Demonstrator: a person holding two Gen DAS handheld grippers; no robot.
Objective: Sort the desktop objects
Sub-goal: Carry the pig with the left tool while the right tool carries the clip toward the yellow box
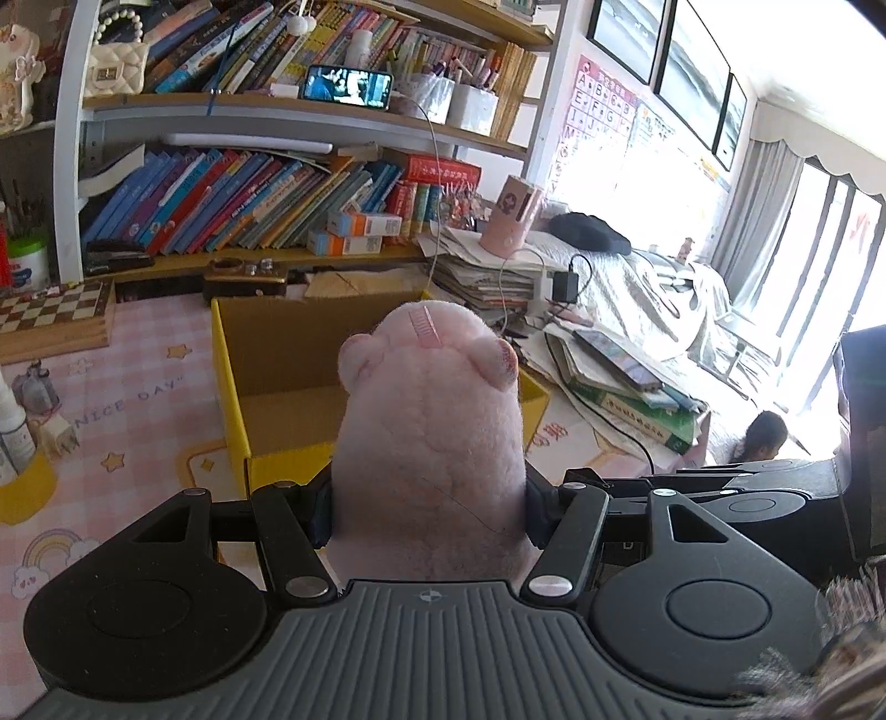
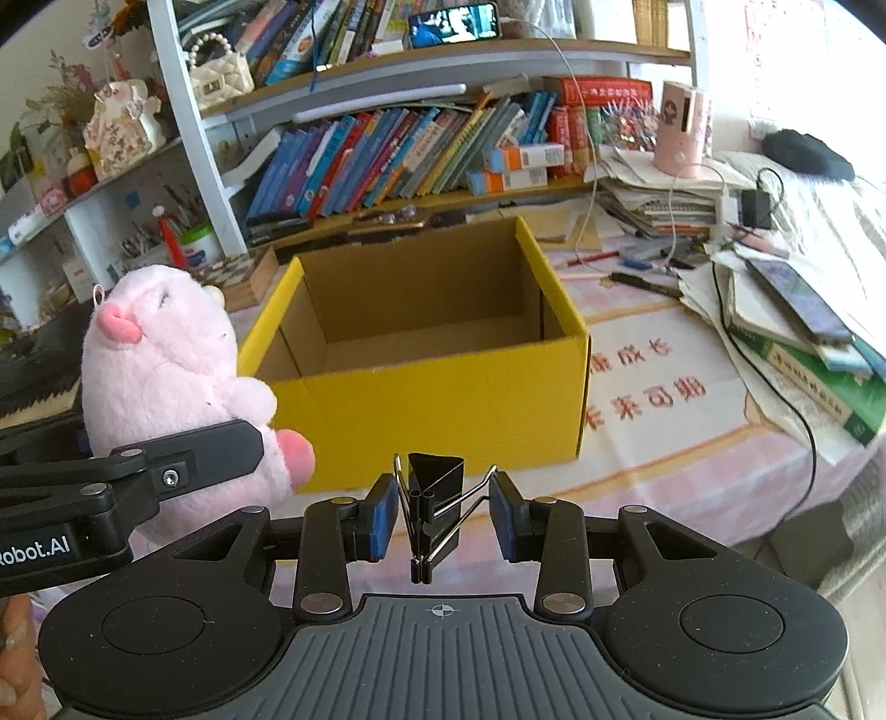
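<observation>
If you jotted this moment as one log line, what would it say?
left gripper: holds pink plush pig | right gripper: holds black binder clip | yellow box: empty, ahead of both

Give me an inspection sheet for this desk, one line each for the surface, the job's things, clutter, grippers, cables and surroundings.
Surface: desk under a pink checked mat with printed characters.
Job's things: open yellow cardboard box, nothing seen inside; pink plush pig; black binder clip.
Clutter: stacked books and papers, pens, chessboard, pink cylindrical holder.
Grippers: left gripper shut on the plush pig; right gripper shut on the binder clip's wire handles.
Cables: black cable over the book stack; white cable to a lit phone on the shelf; black charger.
Surroundings: crowded bookshelves, bright curtained windows.
</observation>
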